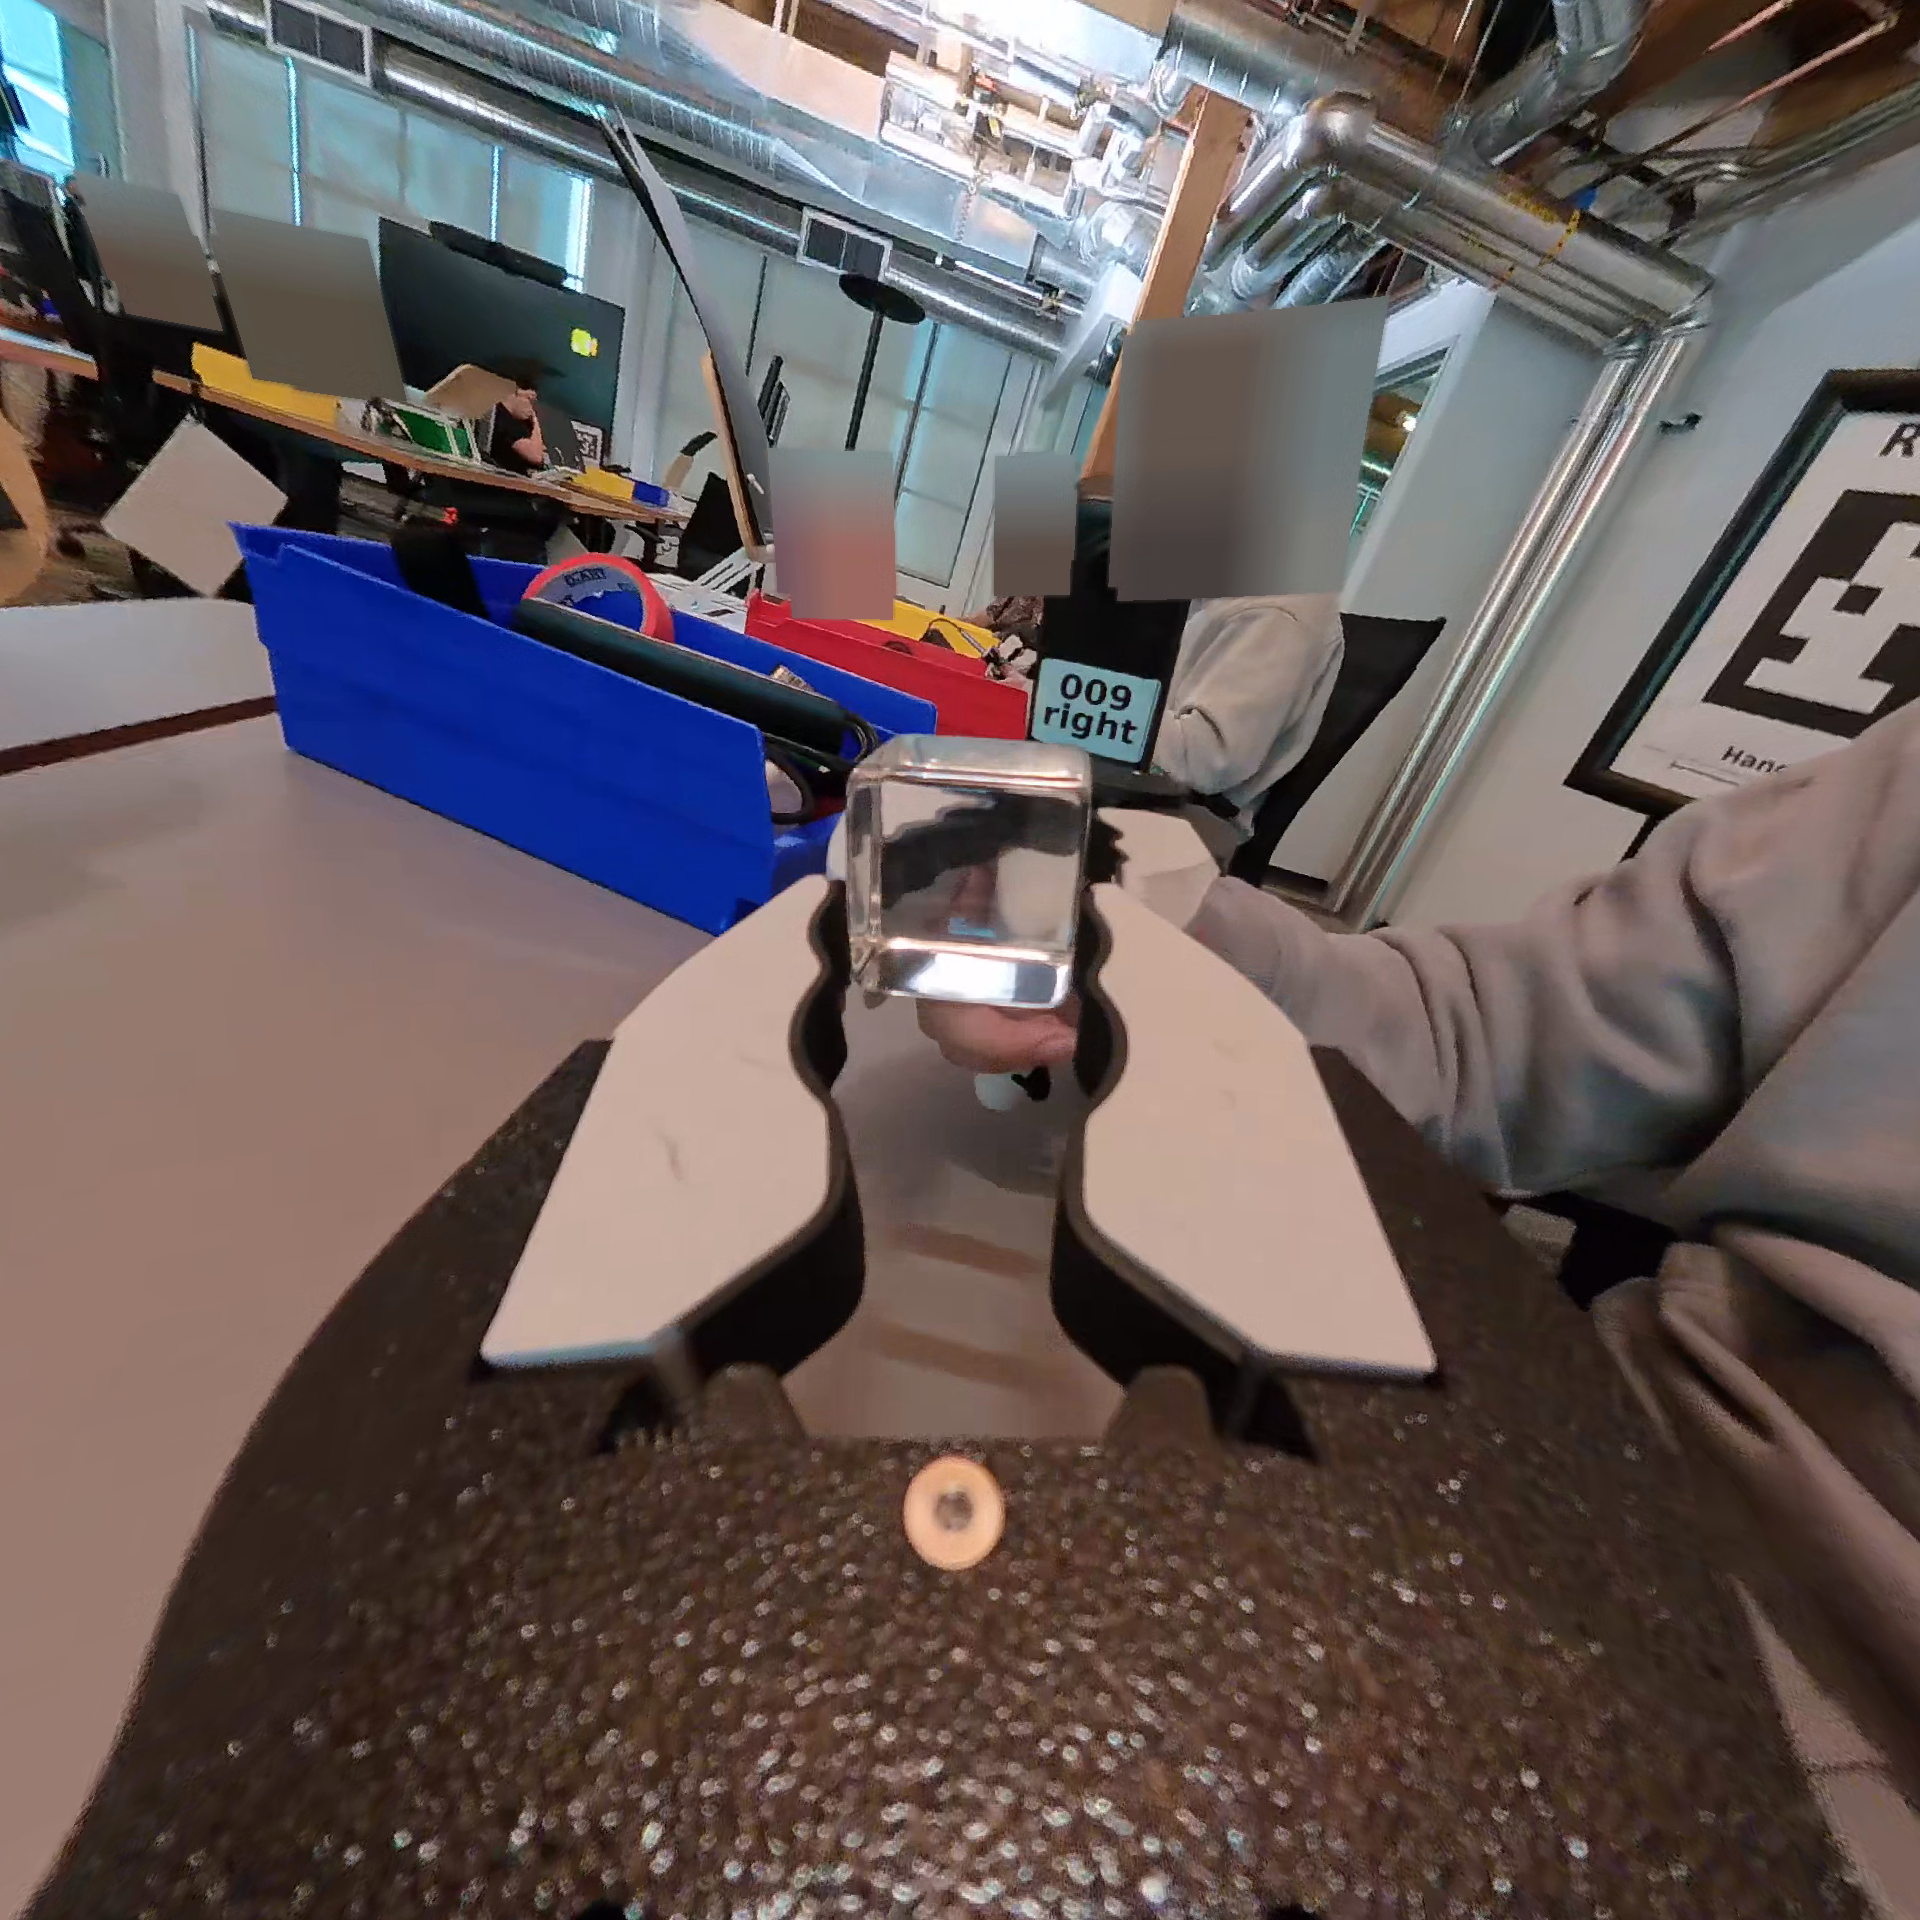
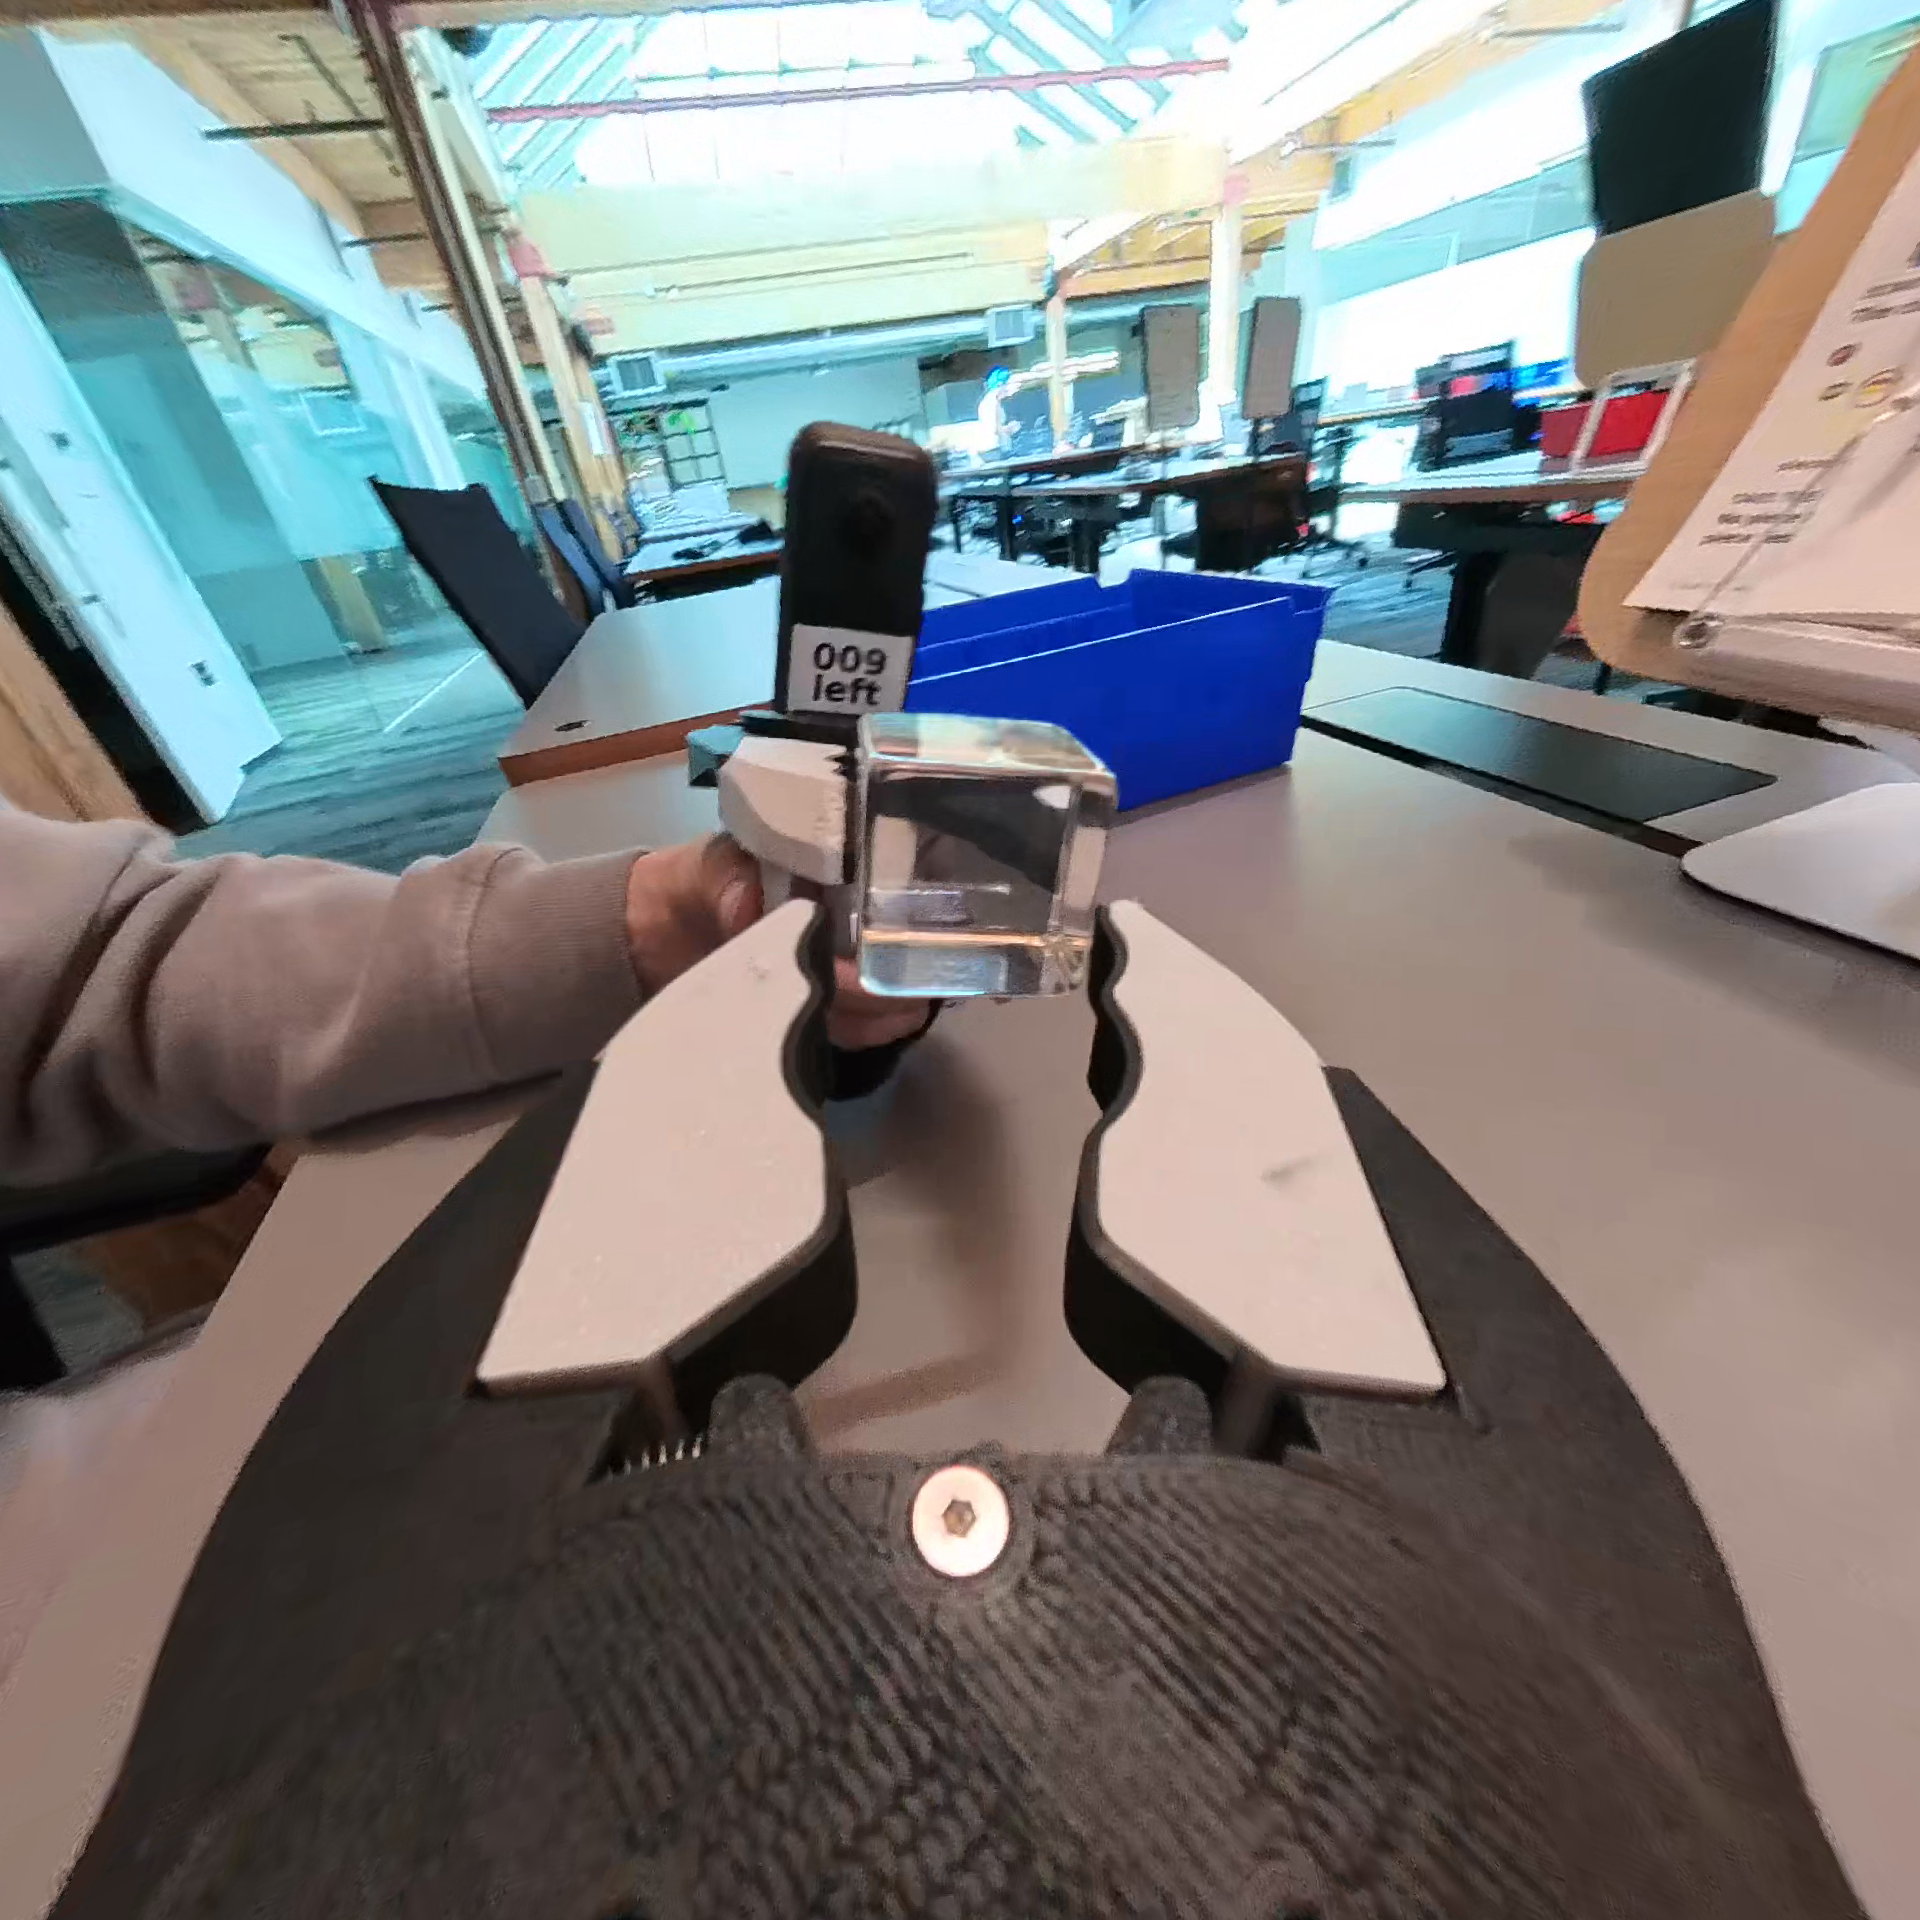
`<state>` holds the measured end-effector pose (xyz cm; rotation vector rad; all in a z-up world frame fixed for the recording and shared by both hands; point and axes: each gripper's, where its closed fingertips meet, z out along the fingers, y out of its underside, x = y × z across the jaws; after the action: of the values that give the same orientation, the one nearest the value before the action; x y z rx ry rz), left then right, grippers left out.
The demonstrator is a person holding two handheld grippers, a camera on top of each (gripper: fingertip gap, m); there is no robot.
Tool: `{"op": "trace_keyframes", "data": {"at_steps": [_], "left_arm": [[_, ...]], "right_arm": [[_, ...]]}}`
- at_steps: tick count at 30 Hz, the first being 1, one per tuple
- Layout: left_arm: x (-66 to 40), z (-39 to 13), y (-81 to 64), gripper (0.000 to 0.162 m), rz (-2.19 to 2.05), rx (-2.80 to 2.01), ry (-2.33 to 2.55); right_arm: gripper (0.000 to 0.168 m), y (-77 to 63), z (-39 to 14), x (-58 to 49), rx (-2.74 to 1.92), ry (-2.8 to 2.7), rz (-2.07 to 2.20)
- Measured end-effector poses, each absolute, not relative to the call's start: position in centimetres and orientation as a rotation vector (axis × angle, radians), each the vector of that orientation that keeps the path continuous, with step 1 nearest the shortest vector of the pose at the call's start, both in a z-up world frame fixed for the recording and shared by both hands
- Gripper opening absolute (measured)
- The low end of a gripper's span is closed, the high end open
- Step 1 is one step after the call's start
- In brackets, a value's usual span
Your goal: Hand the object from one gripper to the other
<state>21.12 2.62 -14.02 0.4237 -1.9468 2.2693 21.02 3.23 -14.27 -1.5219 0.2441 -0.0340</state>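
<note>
A clear cube is held in the air above the grey table, between the fingertips of both grippers, which face each other. My left gripper is shut on the clear cube, with both fingertips against its sides. My right gripper has a finger on each side of the same clear cube, with a small gap at its left finger, so it is open. The left gripper shows behind the cube in the right wrist view. The right gripper shows behind the cube in the left wrist view.
A blue bin with tape and tools stands on the table behind the cube, with a red bin beyond it. The blue bin also shows in the right wrist view. A white monitor base and a paper stand are at the right. A person's grey sleeves reach in from the sides. Less than 4 cm separates the two grippers' tips.
</note>
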Motion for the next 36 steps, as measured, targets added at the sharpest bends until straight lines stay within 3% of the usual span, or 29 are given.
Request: {"op": "trace_keyframes", "data": {"at_steps": [6, 9, 13, 21, 22, 23, 27, 30, 32, 36], "left_arm": [[21.1, -13.6, 2.6, 0.041, 2.332, 0.393, -1.973], [22.8, -13.6, 2.9, 0.041, 2.396, 0.588, -1.985], [24.6, -13.8, 3.1, 0.053, 2.449, 0.874, -2.021], [25.4, -16.5, 2.1, 0.049, 2.277, 1.202, -2.351], [25.4, -16.5, 2.0, 0.046, 2.277, 1.227, -2.342], [25.3, -16.1, 1.9, 0.046, 2.313, 1.237, -2.277], [25.7, -16.4, 2.4, 0.025, 2.306, 1.252, -2.243], [26.8, -16.4, 4.4, 0.034, 2.33, 1.339, -2.238], [27.3, -16.3, 5.4, 0.033, 2.349, 1.385, -2.21], [27.8, -17.1, 6.0, 0.033, 2.31, 1.415, -2.245]], "right_arm": [[0.043, 3.2, -13.9, 21.4, -1.51, 0.246, -0.082], [0.043, 2.8, -14.3, 23.2, -1.521, 0.349, -0.251], [0.043, 1.3, -16.6, 26.3, -1.634, 0.521, -0.606], [0.042, 2.1, -17.3, 26.1, -1.678, 0.538, -0.71], [0.002, 2.7, -17.2, 25.4, -1.687, 0.471, -0.702], [0.0, 2.7, -16.8, 25.3, -1.645, 0.476, -0.725], [0.0, 1.7, -16.9, 26.3, -1.694, 0.445, -0.845], [0.0, 0.4, -16.1, 26.4, -1.706, 0.41, -0.798], [0.02, -0.9, -16.6, 27.2, -1.76, 0.435, -0.774], [0.045, -2.7, -19.0, 26.8, -1.953, 0.423, -0.57]]}}
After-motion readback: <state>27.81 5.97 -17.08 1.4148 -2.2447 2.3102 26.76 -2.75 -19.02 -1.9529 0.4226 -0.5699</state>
